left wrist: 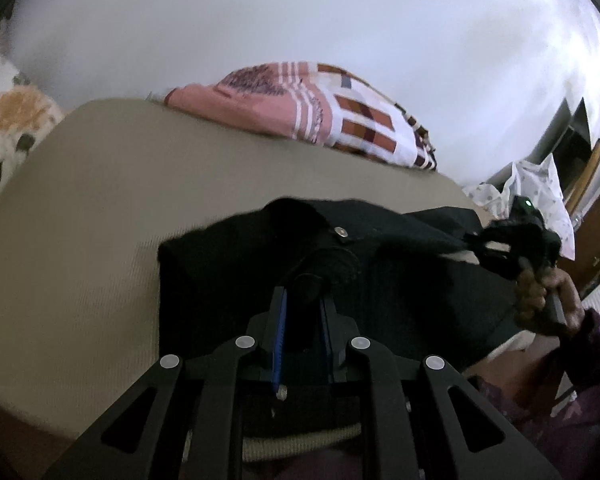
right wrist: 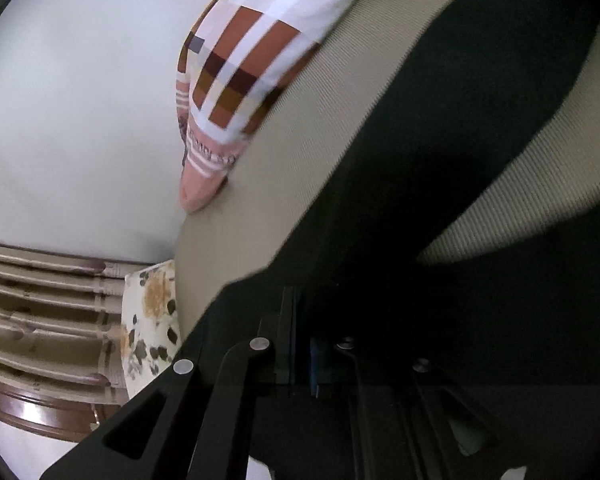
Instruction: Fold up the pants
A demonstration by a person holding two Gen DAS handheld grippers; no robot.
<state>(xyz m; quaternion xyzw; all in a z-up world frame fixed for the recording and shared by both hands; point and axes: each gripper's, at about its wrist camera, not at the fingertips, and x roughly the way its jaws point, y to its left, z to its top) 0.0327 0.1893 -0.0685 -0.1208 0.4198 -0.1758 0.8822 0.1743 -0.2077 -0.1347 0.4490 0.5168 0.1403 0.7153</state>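
Black pants [left wrist: 400, 280] pinched by left gripper [left wrist: 304, 280] and right gripper [right wrist: 304, 312], beige mattress [left wrist: 100, 220], patterned pillows [left wrist: 340, 120] behind.

A beige bed [left wrist: 100, 208] filled the near ground; a checked blanket [left wrist: 364, 120] lay at its far edge against a pale wall [left wrist: 300, 20]; a floral pillow [left wrist: 8, 132] sat far left; dim light throughout.

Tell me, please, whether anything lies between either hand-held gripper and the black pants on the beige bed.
Nothing visible does. The left hand-held gripper is shut on a fold of the black pants, and the right hand-held gripper is shut on the dark fabric too.
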